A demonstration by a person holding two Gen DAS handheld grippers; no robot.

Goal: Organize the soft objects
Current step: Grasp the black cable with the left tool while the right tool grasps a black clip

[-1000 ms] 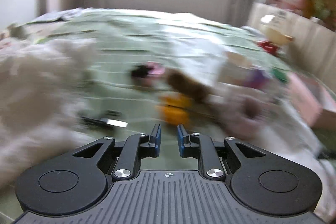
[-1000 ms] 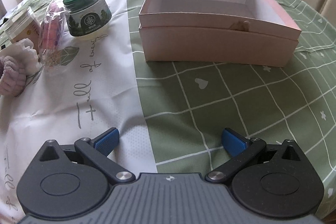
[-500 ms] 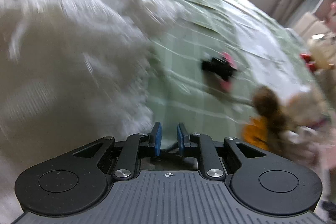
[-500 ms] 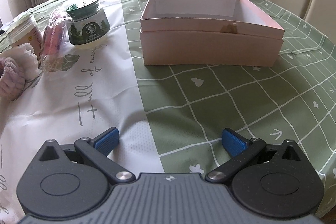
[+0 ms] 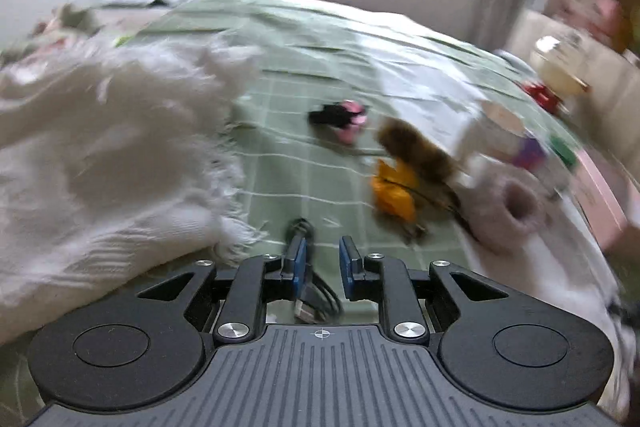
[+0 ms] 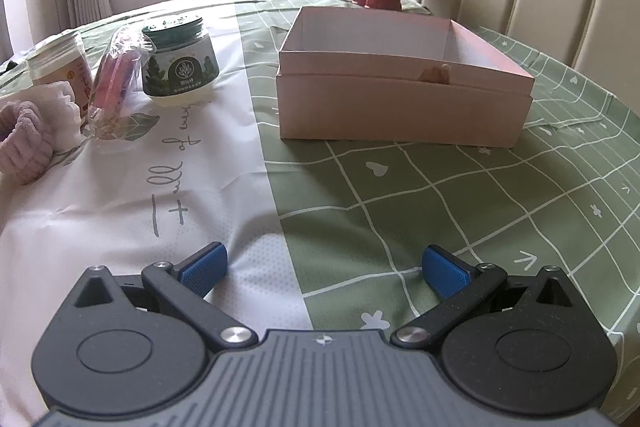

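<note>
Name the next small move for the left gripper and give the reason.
Probably ease the left gripper forward and right toward the fuzzy band, opening wider first. Its jaws stand nearly closed with nothing between them, a black cable lies under them, and the band looks the nearest small soft item. The view is blurred.

The left gripper [image 5: 322, 263] points forward and a little down. Its two blue pads [image 5: 299, 262] stand close, with only a narrow gap between them, and nothing is gripped in that gap. The right gripper [image 6: 323, 269] is held low and nearly level. Its fingers are spread wide, the blue fingertips [image 6: 203, 266] far from each other, and the space between them holds nothing
</note>
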